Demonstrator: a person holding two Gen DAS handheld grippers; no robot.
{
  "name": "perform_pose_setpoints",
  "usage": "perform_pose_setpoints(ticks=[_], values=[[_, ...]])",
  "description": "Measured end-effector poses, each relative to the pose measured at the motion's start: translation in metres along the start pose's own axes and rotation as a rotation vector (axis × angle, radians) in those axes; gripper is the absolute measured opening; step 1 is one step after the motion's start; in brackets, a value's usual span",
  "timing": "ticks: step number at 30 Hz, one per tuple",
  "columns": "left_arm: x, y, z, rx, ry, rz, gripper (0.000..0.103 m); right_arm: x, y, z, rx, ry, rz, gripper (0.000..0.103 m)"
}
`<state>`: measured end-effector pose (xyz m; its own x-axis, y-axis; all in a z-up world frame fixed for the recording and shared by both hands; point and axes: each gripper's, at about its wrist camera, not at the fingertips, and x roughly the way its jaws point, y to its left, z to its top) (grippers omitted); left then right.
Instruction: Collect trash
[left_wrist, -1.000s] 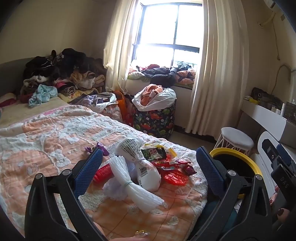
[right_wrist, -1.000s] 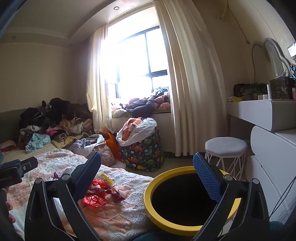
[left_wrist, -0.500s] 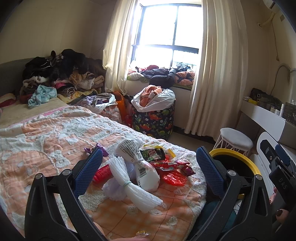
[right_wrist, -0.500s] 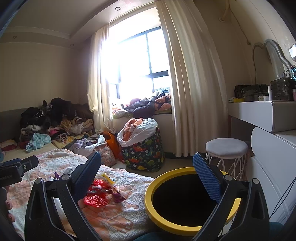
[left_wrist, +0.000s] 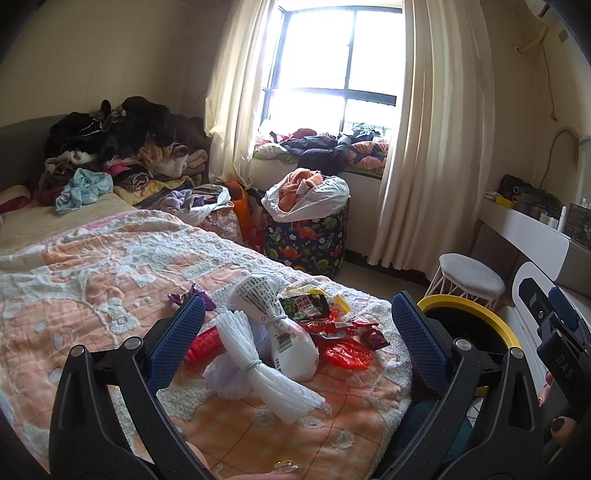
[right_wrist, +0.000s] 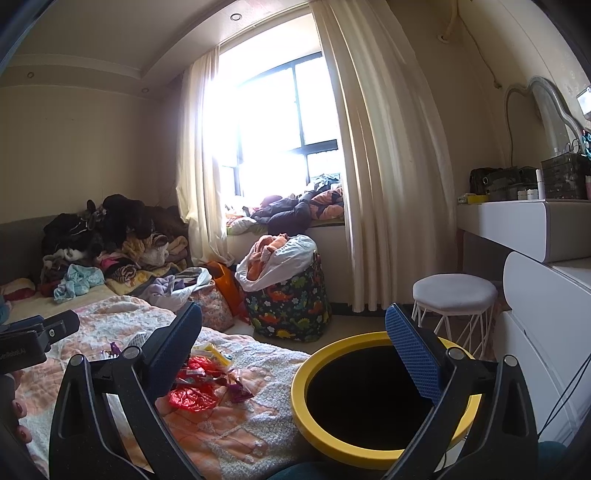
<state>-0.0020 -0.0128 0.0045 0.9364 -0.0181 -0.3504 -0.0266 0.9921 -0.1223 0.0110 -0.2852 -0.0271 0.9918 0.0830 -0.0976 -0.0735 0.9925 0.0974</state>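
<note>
A heap of trash lies on the orange-and-white bedspread (left_wrist: 92, 288): a white foam-net bundle (left_wrist: 266, 373), a white printed bag (left_wrist: 280, 325), red wrappers (left_wrist: 347, 350) (right_wrist: 192, 397), a red tube (left_wrist: 205, 343) and a purple wrapper (left_wrist: 194, 291). A yellow-rimmed bin (right_wrist: 365, 395) (left_wrist: 476, 317) with a black inside stands beside the bed's corner. My left gripper (left_wrist: 295, 339) is open, held a little short of the heap with nothing between its fingers. My right gripper (right_wrist: 291, 350) is open too, between the bed corner and the bin.
A dinosaur-print basket (left_wrist: 306, 240) stuffed with laundry stands by the curtained window. Clothes are piled at the head of the bed (left_wrist: 110, 147) and on the sill (right_wrist: 295, 210). A white stool (right_wrist: 454, 295) and a white dresser (right_wrist: 546, 295) stand to the right of the bin.
Both views have shifted only slightly; the trash heap and the bin lie where they were. Both grippers stay open.
</note>
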Motion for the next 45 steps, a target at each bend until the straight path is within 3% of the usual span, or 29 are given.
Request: perform_pose_setpoints(ticks=[21,31,45], values=[[0.001,0.001,0.0,-0.009,0.002,-0.007,0.093,0.001,-0.002,-0.004,0.0,0.013,0.013,0.097],[0.005,0.038,0.0,-0.097,0.016,0.047,0.093,0.017,0.033,-0.007,-0.074,0.121,0.213,0.097],[0.01,0.093,-0.002,-0.204,0.03,0.125,0.093,0.043,0.089,-0.001,-0.165,0.215,0.393,0.097]])
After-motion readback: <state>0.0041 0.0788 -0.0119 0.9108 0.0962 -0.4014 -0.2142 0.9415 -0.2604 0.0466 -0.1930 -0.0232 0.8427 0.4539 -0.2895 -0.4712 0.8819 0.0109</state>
